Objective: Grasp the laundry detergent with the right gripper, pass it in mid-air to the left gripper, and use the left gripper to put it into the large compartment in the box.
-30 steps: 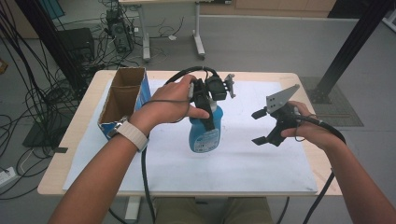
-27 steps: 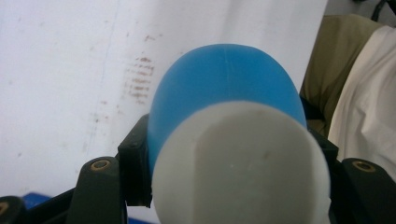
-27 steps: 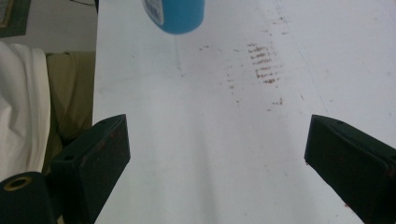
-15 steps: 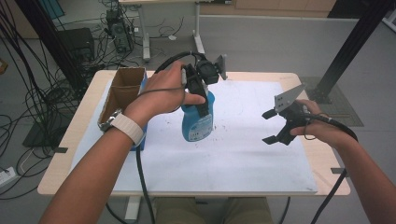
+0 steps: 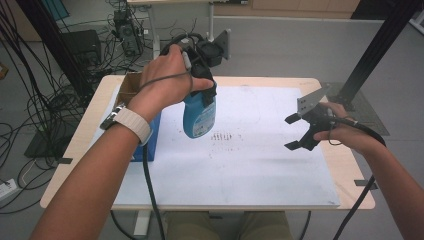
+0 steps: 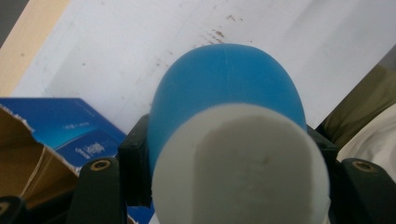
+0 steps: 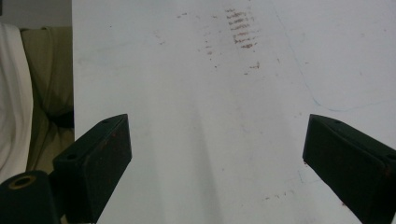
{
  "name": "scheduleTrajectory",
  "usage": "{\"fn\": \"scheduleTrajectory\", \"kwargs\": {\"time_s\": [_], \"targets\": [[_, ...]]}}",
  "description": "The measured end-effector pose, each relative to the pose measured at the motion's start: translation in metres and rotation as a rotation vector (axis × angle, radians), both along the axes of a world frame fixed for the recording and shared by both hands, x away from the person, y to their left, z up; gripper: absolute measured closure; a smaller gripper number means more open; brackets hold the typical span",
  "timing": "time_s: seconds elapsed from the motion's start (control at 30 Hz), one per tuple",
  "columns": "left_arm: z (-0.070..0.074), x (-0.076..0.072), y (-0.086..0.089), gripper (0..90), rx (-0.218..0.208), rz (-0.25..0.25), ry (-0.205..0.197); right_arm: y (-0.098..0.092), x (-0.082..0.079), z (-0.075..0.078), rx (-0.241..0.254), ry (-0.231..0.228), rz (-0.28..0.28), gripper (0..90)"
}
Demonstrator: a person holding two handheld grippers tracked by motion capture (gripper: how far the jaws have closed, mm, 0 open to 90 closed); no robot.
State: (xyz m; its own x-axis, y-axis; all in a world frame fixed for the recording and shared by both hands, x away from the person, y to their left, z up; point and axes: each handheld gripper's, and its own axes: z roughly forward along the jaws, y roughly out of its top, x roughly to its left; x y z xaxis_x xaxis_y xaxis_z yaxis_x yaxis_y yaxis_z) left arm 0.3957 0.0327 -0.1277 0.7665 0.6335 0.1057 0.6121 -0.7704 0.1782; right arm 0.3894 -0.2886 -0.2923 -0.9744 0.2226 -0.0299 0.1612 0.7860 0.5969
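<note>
Clamped between the fingers of the left gripper (image 5: 202,90), the blue plastic spray bottle (image 5: 199,116) is held clear above the white-covered table (image 5: 260,165), so pickup is judged done. Placement, perhaps in the open cardboard box (image 5: 131,85) beside it, is judged outstanding. The right gripper (image 5: 296,132) is held wide and empty.
</note>
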Motion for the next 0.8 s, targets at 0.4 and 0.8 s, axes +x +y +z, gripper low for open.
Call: {"fn": "scheduleTrajectory", "kwargs": {"time_s": [0.4,0.8], "targets": [[0.026,0.011,0.018,37.4,0.038,0.174,-0.026,-0.002,0.009,0.001,-0.029,0.0,-0.001,8.2],[0.045,0.016,0.038,37.4,0.036,0.287,-0.036,-0.002,0.014,0.003,-0.037,0.0,0.006,8.2]]}}
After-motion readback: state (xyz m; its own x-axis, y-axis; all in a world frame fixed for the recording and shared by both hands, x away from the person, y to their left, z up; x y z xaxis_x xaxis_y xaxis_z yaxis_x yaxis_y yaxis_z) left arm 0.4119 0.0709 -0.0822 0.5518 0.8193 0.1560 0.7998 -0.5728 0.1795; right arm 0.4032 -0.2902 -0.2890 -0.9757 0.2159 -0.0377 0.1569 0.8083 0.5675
